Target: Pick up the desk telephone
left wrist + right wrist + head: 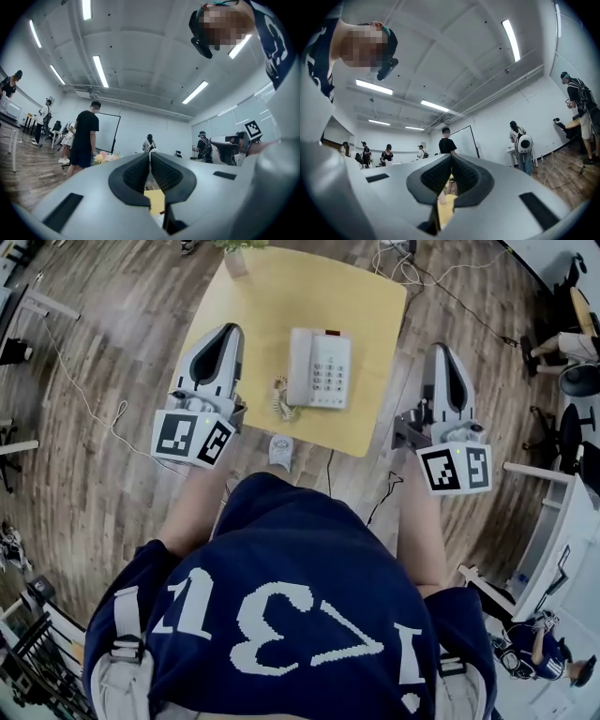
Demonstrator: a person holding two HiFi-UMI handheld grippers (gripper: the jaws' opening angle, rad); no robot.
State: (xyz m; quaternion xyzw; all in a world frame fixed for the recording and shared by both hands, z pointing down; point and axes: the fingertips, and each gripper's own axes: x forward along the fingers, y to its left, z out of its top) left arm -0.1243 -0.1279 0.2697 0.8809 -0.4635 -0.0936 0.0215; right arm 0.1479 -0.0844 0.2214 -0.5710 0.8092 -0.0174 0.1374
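Telephone: the white desk telephone (319, 368) sits flat near the middle of the yellow bench (262, 296), keypad up, untouched.
Left gripper: the left gripper (228, 332) hangs over the bench's left edge, well to the left of the phone, with its jaws pressed together on nothing.
Right gripper: the right gripper (441, 351) is off the bench's right side, apart from the phone, jaws likewise together and empty.
Risk, jaws: both pairs are closed, so a reach made like this would likely shove the phone across the bench instead of taking hold of it.
Risk, handset: the handset (300, 367) appears to lie loose in its cradle on the left side. Tilt the base on the lift and it could slide off.
Risk, cord: the coiled cord (279, 399) bunches at the phone's near left corner. It could snag a jaw or drag the handset.
Risk, grip: the plastic looks smooth, and a one-sided pinch may let the body swing or slip.
Container: a small pot (236, 261) stands at the bench's far edge, well apart from the phone.
Contents: green leaves show above it, and the left gripper view suggests pale flowers. What fills the pot cannot be made out.
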